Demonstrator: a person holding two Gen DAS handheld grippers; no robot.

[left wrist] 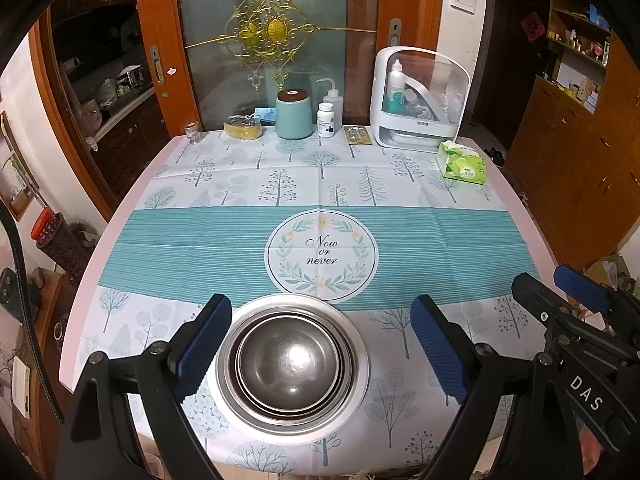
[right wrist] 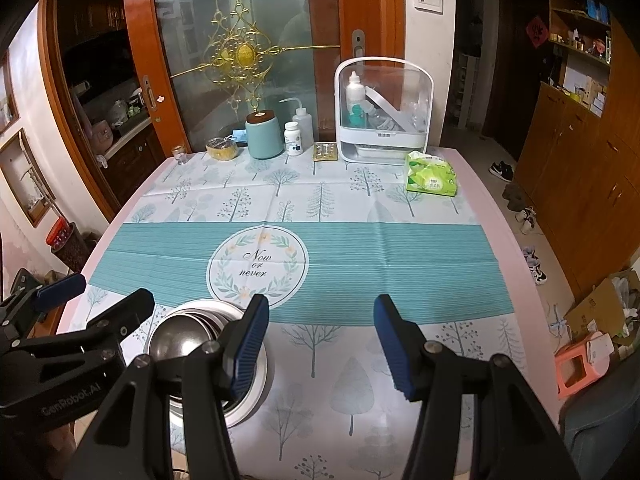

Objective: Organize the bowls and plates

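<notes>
Straddling the nested bowls on the white plate at the table's near edge, I held the left gripper wide open and empty, presumably to grasp the stack; the right gripper, likewise open and empty, hovered beside it.

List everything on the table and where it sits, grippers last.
bowls: several nested, steel, near edge on a white plate
tablecloth: one, teal and white tree print, covers table
canister: one, teal with brown lid, far edge
pill bottle: one, white, right of canister
squeeze bottle: one, clear, behind pill bottle
storage box: one, white and clear, far right
tissue pack: one, green, in front of box
small jar: one, glass, far left
left gripper: open, fingers either side of bowls
right gripper: open, above cloth right of bowls
</notes>
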